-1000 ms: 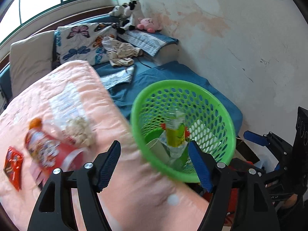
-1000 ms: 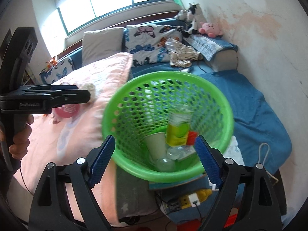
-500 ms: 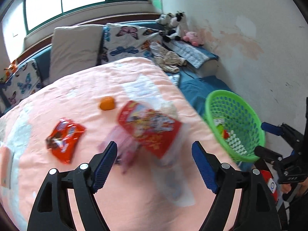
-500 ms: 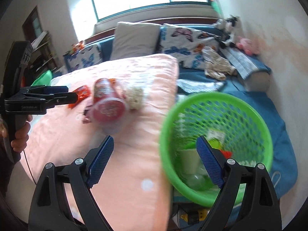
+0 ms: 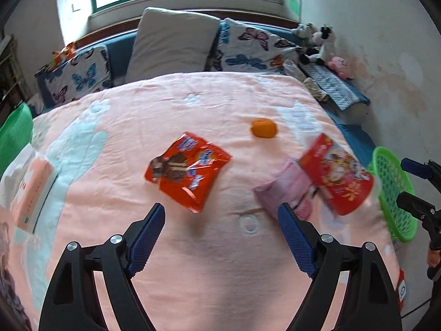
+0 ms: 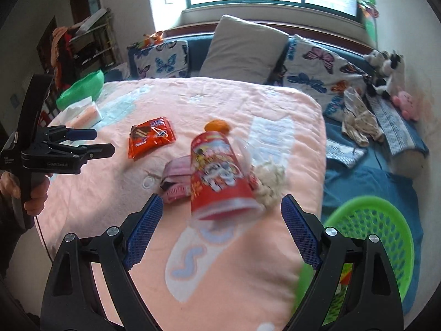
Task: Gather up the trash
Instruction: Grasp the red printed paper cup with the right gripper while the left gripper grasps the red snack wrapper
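Both grippers empty over the littered bed

Left gripper [image 5: 220,235] and right gripper [image 6: 220,227] hover, jaws wide apart. The red cup [image 6: 220,176] lies toppled mid-blanket, left of the green basket [image 6: 386,220]: likely light, crushable; pinch its rim gently.

Pink blanket [image 5: 193,262] bears red wrapper [image 5: 188,169], orange [image 5: 263,127], cup [image 5: 337,175], pink packet [image 5: 286,190]

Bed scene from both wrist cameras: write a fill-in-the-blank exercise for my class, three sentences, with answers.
1. The basket beside the bed is coloured ____.
2. The jaws of the left gripper and the right gripper are both ____.
3. The pillows are printed with ____.

Answers: green; open; butterflies
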`<state>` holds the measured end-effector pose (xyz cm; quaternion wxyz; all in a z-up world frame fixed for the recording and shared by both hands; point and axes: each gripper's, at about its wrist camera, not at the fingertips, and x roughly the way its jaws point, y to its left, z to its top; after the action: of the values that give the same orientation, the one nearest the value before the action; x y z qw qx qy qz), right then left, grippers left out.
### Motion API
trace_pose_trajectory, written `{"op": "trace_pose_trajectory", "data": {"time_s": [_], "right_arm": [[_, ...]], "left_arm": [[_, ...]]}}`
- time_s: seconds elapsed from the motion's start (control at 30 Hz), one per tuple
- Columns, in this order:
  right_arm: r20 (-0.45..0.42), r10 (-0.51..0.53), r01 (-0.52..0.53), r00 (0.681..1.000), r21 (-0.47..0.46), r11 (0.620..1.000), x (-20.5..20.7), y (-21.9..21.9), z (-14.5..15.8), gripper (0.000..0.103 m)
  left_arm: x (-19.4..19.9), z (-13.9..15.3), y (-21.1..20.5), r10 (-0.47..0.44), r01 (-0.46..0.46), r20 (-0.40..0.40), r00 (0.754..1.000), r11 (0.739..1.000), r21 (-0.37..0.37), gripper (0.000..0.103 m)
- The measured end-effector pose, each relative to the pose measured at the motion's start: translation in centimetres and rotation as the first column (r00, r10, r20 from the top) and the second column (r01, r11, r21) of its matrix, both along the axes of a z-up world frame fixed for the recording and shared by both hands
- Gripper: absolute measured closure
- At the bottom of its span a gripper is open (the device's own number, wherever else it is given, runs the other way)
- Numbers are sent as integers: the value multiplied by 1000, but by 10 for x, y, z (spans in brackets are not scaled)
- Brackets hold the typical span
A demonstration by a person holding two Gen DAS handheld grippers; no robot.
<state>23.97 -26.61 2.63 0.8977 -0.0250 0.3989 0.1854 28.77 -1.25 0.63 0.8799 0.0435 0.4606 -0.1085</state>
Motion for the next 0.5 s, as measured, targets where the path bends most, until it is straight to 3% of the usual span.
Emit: {"op": "trace_pose_trajectory", "data": {"time_s": [0.2, 0.5], "right_arm": [[-33, 55, -58, 998, -96, 994, 36, 36, -16, 16], [-81, 56, -71, 995, -199, 977, 66, 54, -44, 16]], "left_arm": [[18, -18, 29, 67, -68, -37, 997, 998, -9, 22], [57, -42, 53, 142, -148, -96, 985, 987, -63, 21]]}}
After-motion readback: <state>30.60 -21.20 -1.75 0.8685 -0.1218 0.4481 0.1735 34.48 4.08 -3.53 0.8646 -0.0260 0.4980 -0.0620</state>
